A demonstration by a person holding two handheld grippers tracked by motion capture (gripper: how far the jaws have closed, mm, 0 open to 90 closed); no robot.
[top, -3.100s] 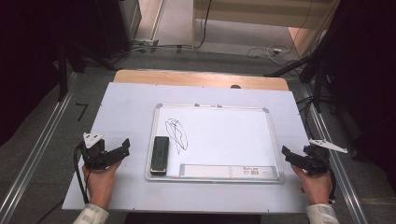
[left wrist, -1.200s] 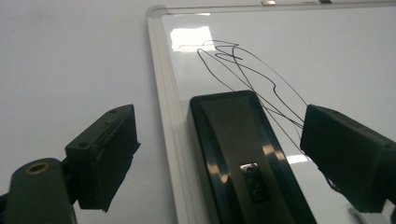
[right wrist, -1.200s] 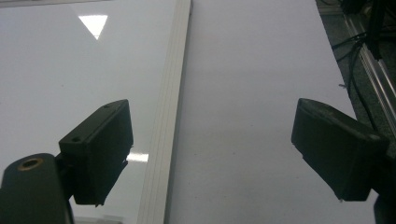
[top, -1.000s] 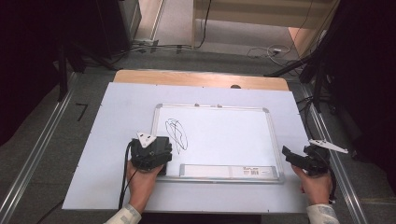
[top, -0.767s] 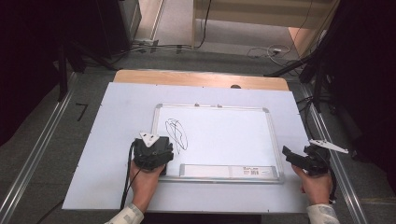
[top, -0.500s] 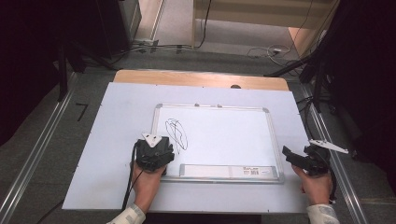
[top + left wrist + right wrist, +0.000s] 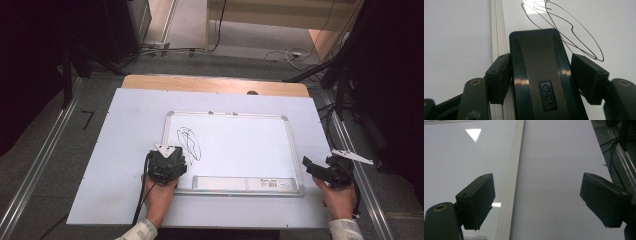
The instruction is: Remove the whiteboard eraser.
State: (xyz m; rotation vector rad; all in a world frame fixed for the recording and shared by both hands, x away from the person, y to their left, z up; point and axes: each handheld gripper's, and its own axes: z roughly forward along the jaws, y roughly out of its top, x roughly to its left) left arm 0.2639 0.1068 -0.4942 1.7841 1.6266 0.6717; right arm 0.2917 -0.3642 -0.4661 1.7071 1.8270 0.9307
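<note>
The left gripper (image 7: 541,75) has come in from the bare table left of the whiteboard (image 7: 240,145) to the board's near left corner, and its jaws have just been closing around the eraser (image 7: 541,75). In the left gripper view the eraser lies lengthwise between the two black pads: the left pad seems to touch its side, while a slim gap shows at the right pad (so not yet clamped, as far as this close view tells). The eraser is a glossy black oblong with rounded corners and a small raised logo plate, lying on the whiteboard just inside its left frame, with the black scribble (image 7: 571,30) just beyond its far end.

The right gripper (image 7: 320,171) hovers at the whiteboard's near right corner as before, jaws wide apart with nothing between them; one pad is over the board, the other over the table. The whiteboard is smooth, shiny white with a ribbed pale frame and lies flat on a matt white table (image 7: 130,130)
</note>
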